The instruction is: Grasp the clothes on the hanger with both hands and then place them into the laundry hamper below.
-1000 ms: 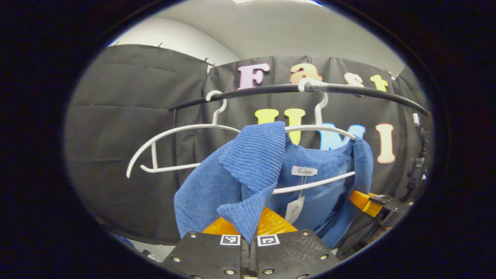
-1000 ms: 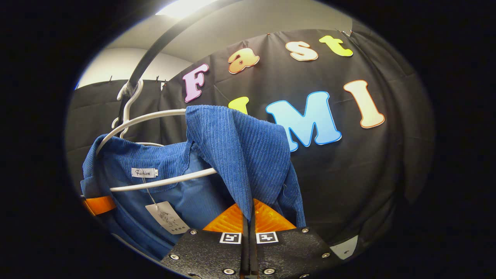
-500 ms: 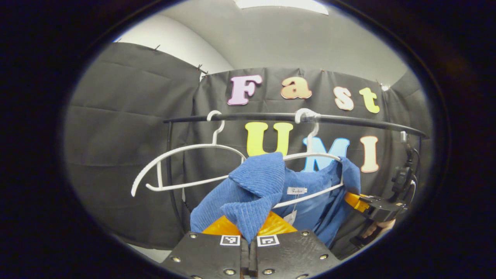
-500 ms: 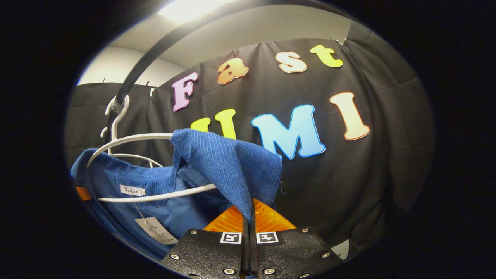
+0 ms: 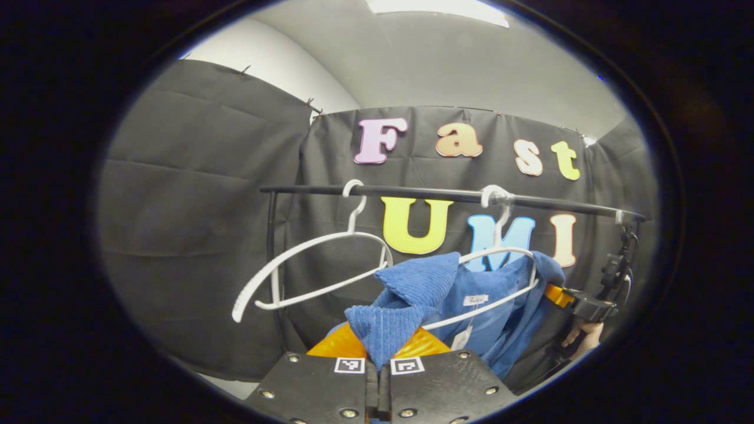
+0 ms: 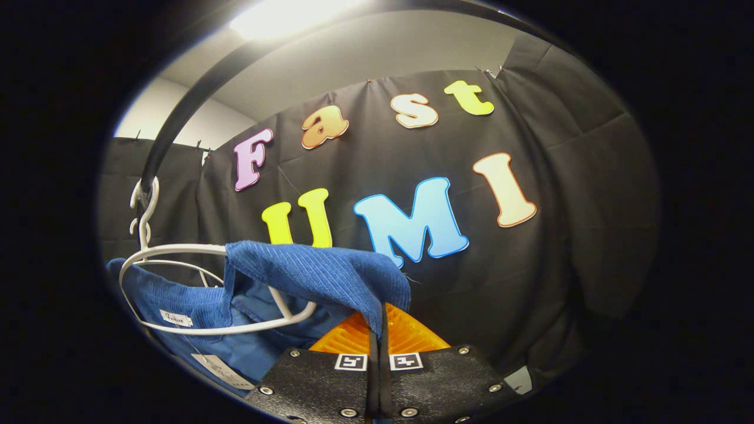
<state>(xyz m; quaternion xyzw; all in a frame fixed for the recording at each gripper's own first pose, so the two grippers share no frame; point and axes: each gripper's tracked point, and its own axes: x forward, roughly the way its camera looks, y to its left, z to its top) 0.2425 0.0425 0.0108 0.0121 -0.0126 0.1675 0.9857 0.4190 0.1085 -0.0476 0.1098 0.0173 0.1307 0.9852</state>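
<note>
Left gripper (image 5: 377,359): clenched on a fold of the blue garment (image 5: 412,294), bottom centre of the left gripper view.
Right gripper (image 6: 377,335): clenched on the garment's other shoulder, bottom centre of the right gripper view.
Garment: centre-low in frame, partly draped on the white hanger (image 5: 500,259).
Change: both shoulders have been pulled lower and away from the rail (image 5: 436,193) over the last second.
Implication: garment is nearly clear of the hanger; lowering to the hamper comes next.
</note>
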